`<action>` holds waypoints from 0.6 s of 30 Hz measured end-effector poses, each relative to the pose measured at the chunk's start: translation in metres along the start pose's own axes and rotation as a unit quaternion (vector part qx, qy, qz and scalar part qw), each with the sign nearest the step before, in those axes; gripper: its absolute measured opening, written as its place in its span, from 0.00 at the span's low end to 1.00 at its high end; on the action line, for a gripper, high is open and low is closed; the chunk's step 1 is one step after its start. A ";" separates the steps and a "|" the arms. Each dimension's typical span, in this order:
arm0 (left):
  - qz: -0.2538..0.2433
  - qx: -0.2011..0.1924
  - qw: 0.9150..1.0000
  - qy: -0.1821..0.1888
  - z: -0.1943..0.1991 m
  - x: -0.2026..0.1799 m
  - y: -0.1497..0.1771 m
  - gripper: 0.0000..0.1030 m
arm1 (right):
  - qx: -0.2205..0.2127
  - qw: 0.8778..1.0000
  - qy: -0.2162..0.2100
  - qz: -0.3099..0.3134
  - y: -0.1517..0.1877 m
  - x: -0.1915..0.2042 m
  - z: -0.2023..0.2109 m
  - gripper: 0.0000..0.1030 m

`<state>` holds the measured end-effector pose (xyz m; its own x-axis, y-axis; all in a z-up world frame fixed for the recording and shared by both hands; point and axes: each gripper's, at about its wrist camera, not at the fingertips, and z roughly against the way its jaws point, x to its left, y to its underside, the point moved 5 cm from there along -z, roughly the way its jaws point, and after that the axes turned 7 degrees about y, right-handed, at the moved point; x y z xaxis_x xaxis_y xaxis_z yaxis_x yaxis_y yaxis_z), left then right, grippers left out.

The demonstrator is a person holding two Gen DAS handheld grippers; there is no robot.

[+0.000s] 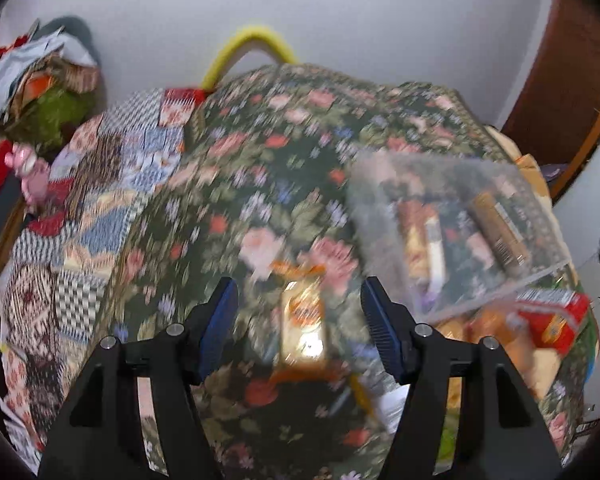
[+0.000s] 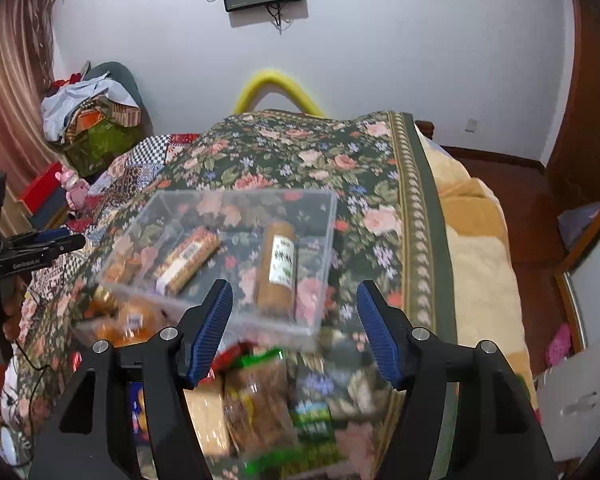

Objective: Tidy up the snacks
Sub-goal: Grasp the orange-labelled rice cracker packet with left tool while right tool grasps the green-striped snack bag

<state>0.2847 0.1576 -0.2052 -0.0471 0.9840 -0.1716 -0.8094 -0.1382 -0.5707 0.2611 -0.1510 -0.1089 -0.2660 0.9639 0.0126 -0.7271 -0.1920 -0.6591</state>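
Observation:
A clear plastic box [image 2: 260, 200] stands on the floral bedspread and holds two tube-shaped snack packs, one patterned [image 2: 188, 260] and one brown with a white label [image 2: 278, 268]. My right gripper [image 2: 294, 286] hovers open over the box's near edge with nothing between its fingers. Below it lies a blurred heap of snack bags [image 2: 256, 392]. My left gripper [image 1: 299, 282] is open above a small orange-yellow snack packet [image 1: 304, 320] on the bedspread, not touching it. In the left wrist view the box [image 1: 380, 184] is to the right, with a red carton [image 1: 552, 320] in front of it.
A floral cover [image 2: 300, 148] and patchwork quilt [image 1: 100, 200] lie over the bed. A yellow foam hoop [image 2: 276, 84] sits at the far end. Piled bags [image 2: 92, 120] stand at the left, a wooden wardrobe [image 2: 596, 120] at the right, and a cream blanket [image 2: 480, 260] hangs off the bed's right side.

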 end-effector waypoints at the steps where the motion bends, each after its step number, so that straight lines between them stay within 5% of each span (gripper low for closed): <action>1: 0.005 0.005 1.000 0.001 -0.003 0.003 0.006 0.62 | 0.003 1.000 0.002 0.000 0.005 0.000 0.002 0.60; 14: 0.013 0.057 0.998 0.019 -0.057 0.004 0.043 0.61 | 0.088 0.996 -0.013 -0.001 0.067 0.010 -0.033 0.61; 18: 0.012 0.066 0.998 0.016 -0.074 0.005 0.042 0.53 | 0.082 0.997 -0.014 -0.005 0.066 0.012 -0.037 0.69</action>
<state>0.2936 0.1479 -0.2896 -0.0509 0.9763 -0.2102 -0.8779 -0.1441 -0.4566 0.2335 -0.1453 -0.1802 -0.2745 0.9607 0.0407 -0.8227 -0.2127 -0.5272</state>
